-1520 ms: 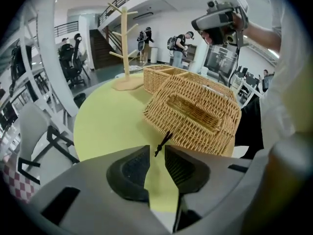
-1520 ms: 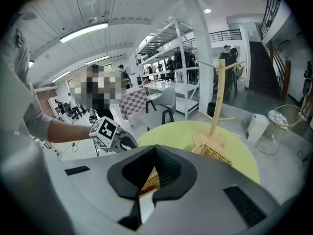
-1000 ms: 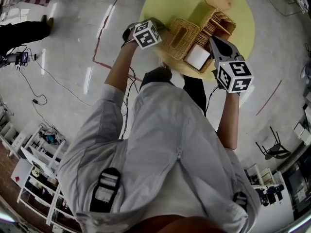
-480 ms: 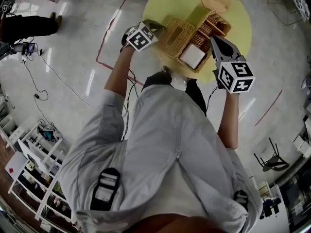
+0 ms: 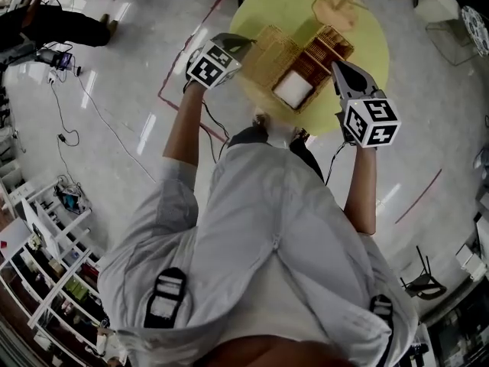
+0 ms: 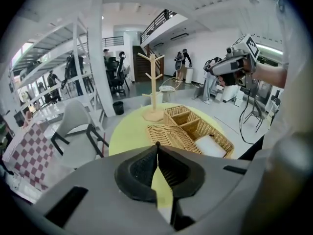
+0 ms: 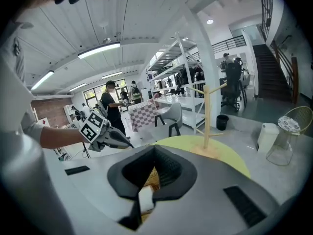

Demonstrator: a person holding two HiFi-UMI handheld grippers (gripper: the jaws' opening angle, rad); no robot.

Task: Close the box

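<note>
Person in a pale shirt point(image 5: 267, 228) leans over a round yellow table point(image 5: 263, 6), left gripper point(image 5: 241, 41) and right gripper point(image 5: 337, 65) each pressed together and empty, flanking the wicker box point(image 5: 325, 52) without touching it. The box lid point(image 5: 271, 50) lies flung open, a white block point(image 5: 293, 89) inside. A wooden stand point(image 5: 336, 6) rises beyond.

Box point(image 7: 150, 179) mostly hidden behind right tongs point(image 7: 154, 146)

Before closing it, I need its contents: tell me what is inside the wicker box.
A white flat item lies in the wicker box's near compartment. The far compartments look empty, but their walls hide the floors.
</note>
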